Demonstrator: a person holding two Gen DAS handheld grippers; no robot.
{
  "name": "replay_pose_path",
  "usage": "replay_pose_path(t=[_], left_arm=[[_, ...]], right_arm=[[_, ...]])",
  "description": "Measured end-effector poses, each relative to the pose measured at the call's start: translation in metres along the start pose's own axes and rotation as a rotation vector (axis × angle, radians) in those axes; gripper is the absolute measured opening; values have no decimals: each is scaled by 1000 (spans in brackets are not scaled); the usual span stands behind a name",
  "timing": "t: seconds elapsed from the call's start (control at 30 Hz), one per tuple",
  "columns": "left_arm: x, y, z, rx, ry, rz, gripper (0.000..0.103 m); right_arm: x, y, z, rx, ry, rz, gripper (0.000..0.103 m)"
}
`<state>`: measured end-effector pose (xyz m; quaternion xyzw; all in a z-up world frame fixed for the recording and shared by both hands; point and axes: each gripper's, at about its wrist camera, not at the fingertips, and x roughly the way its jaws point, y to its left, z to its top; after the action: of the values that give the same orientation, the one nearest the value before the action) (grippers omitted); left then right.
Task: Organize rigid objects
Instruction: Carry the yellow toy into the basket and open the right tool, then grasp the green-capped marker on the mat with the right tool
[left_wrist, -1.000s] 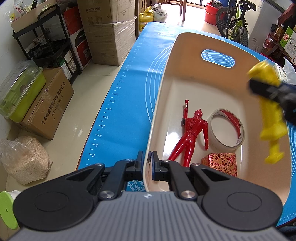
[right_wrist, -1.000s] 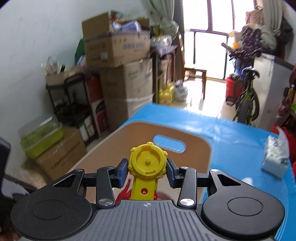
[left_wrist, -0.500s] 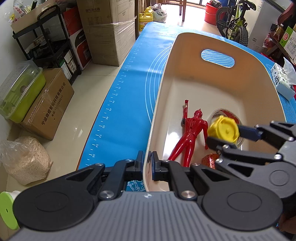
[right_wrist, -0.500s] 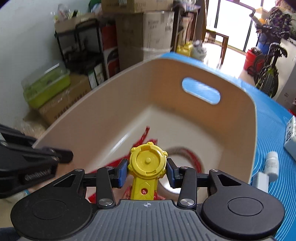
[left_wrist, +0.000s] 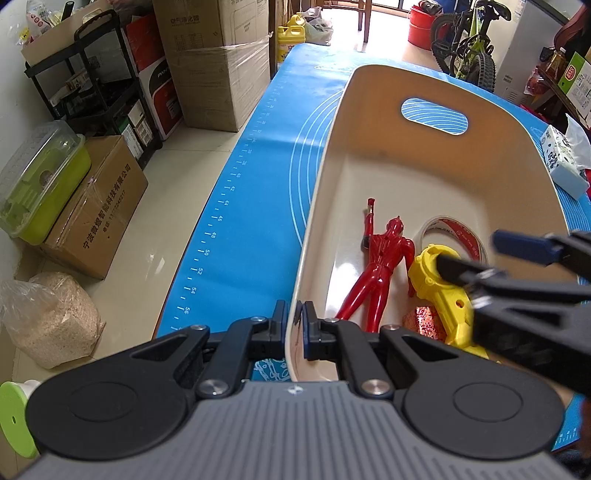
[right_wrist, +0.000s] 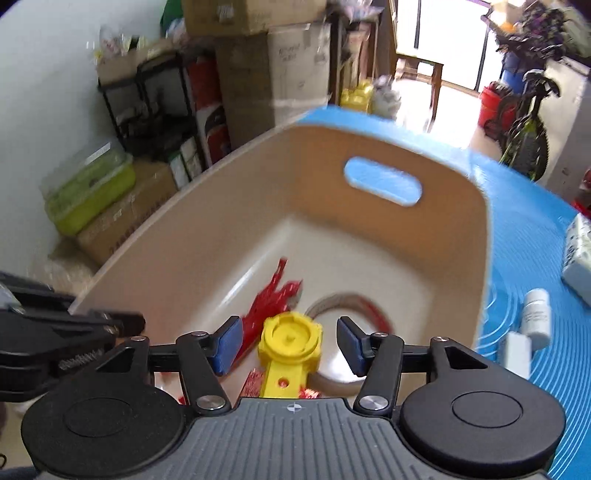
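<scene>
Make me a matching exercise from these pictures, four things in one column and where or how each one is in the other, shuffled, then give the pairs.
Things:
1. yellow toy
2. left gripper
3. right gripper
4. white bottle

States:
A. shut on the bin's near rim
B. lying in the bin, released
C. on the blue mat, outside the bin
D. jaws open, over the bin

Pairs: 1-B, 2-A, 3-D, 4-C

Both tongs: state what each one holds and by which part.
The left tongs are shut on the near rim of the beige bin. The right tongs are open and hold nothing; the yellow toy sits loose between them.
</scene>
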<state>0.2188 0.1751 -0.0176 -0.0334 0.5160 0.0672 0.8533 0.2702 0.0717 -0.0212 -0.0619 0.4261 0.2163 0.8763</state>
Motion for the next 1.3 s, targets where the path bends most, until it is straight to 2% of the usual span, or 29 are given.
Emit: replay_pose_path(t=[0.23, 0.37, 0.5, 0.73, 0.93, 1.13, 1.3], left_arm=[[0, 0, 0, 0, 1, -1, 10], [0, 0, 0, -1, 1, -1, 10], [1, -1, 0, -2, 1, -2, 10], [1, -1, 0, -1, 1, 0, 10], [1, -1, 0, -2, 2, 0, 10], [1, -1, -1, 0, 2, 3, 10], [1, -2, -1, 0, 2, 4, 10]], right_arm=[[-54, -34, 6, 106, -137, -14, 71], [-82, -59, 0, 150, -221, -67, 73], [-95, -84, -8, 186, -251, -125, 74], [-78, -121, -45, 260, -156, -218, 74], [-41, -133, -72, 305, -28, -223, 74], [-24, -134, -85, 322, 36, -223, 74], [-9, -129, -90, 288, 83, -233, 71]])
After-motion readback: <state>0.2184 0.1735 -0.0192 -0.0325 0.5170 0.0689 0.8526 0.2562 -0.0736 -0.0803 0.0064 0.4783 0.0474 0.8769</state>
